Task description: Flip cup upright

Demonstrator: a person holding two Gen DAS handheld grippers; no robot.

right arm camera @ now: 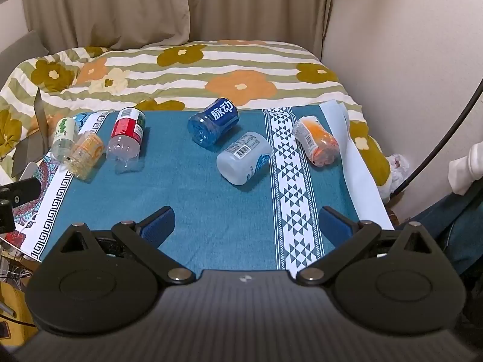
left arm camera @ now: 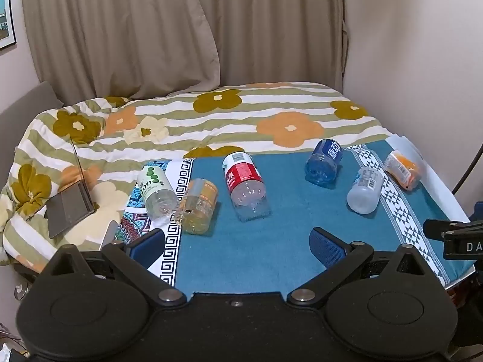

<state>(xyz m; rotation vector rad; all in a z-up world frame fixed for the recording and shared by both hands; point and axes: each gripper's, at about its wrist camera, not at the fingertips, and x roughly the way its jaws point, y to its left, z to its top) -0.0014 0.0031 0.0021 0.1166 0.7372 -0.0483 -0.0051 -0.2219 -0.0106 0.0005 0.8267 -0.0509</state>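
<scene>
Several cut-bottle cups lie on their sides on a teal cloth (left arm camera: pixel 289 235) (right arm camera: pixel 193 199). From left to right: a green-label cup (left arm camera: pixel 155 190) (right arm camera: pixel 62 137), a pale orange cup (left arm camera: pixel 197 206) (right arm camera: pixel 86 154), a red-label cup (left arm camera: pixel 246 182) (right arm camera: pixel 126 134), a blue cup (left arm camera: pixel 323 161) (right arm camera: pixel 211 123), a white-label cup (left arm camera: pixel 365 190) (right arm camera: pixel 244 157) and a bright orange cup (left arm camera: pixel 403 169) (right arm camera: pixel 315 140). My left gripper (left arm camera: pixel 238 242) hangs open near the table's front, short of the red cup. My right gripper (right arm camera: pixel 246 224) is open too, in front of the white-label cup. Neither holds anything.
A flowered quilt (left arm camera: pixel 211 120) (right arm camera: pixel 181 72) covers the bed behind the table, with a half-open laptop (left arm camera: pixel 71 205) (right arm camera: pixel 33 138) on it at left. Curtains and a wall stand behind. A dark cable (right arm camera: pixel 437 144) runs down at right. The right gripper's body (left arm camera: pixel 459 238) shows at the left view's edge.
</scene>
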